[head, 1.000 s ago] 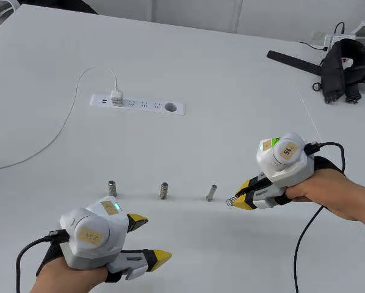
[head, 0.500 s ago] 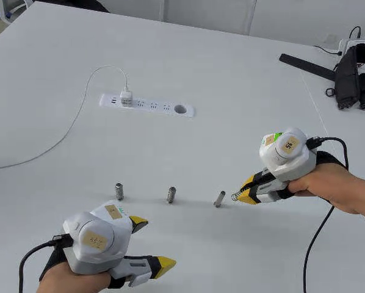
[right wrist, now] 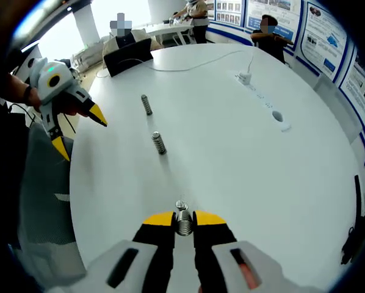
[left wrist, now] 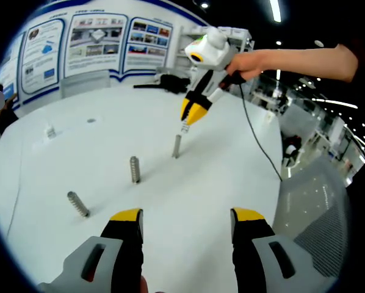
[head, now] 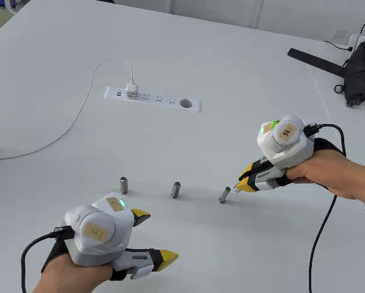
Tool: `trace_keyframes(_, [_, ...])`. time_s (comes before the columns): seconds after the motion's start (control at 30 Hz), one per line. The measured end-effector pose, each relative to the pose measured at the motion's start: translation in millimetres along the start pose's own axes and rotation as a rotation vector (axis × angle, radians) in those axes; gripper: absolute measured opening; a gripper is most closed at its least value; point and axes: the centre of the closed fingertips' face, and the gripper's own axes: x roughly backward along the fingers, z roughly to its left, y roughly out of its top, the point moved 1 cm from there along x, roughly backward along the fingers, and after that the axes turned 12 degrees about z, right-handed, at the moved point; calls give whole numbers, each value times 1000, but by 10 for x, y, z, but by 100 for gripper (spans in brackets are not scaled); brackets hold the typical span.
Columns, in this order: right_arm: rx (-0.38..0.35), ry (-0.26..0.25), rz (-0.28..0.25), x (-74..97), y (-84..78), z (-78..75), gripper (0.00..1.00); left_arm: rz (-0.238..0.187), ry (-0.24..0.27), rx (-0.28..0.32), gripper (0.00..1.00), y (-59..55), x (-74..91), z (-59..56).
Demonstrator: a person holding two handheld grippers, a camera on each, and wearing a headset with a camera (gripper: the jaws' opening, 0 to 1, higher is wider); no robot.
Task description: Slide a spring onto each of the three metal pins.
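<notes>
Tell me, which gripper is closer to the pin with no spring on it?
Right. The right gripper, shut on a spring, has its tips just beside the top of the bare pin; the left gripper hangs open well back from it.

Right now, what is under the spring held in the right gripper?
The bare third pin stands just below the spring pinched in the right gripper. In the right gripper view spring and jaws cover its shaft; whether they touch, I cannot tell.
</notes>
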Motion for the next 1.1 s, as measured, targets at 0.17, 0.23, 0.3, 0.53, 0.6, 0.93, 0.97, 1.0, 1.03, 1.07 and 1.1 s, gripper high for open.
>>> trace_keyframes(0.17, [14,4,3,0,34,6,12,1,-5,3,59,-12,1,-1])
trace_keyframes(0.23, [19,8,4,-7,51,22,12,1,-4,3,59,-18,0,0])
trace_keyframes(0.3, [24,11,4,-18,70,35,12,1,-6,2,59,-20,0,-4])
trace_keyframes(0.53, [35,22,8,-80,121,58,12,0,-2,5,61,-31,12,9])
trace_keyframes(0.6, [40,23,9,-90,134,58,12,1,0,8,61,-37,19,24])
trace_keyframes(0.93, [50,29,13,-130,170,50,12,0,4,15,60,-51,43,48])
trace_keyframes(0.97, [51,29,14,-132,171,48,12,0,3,14,60,-54,41,47])
trace_keyframes(1.0, [52,29,16,-133,174,52,12,0,2,15,60,-56,41,46])
trace_keyframes(1.03, [56,29,18,-131,177,55,12,0,2,15,60,-57,41,44])
trace_keyframes(1.07, [62,27,22,-120,180,71,12,-1,1,15,60,-57,42,43])
trace_keyframes(1.1, [65,26,24,-119,180,73,12,-1,1,16,60,-58,41,42])
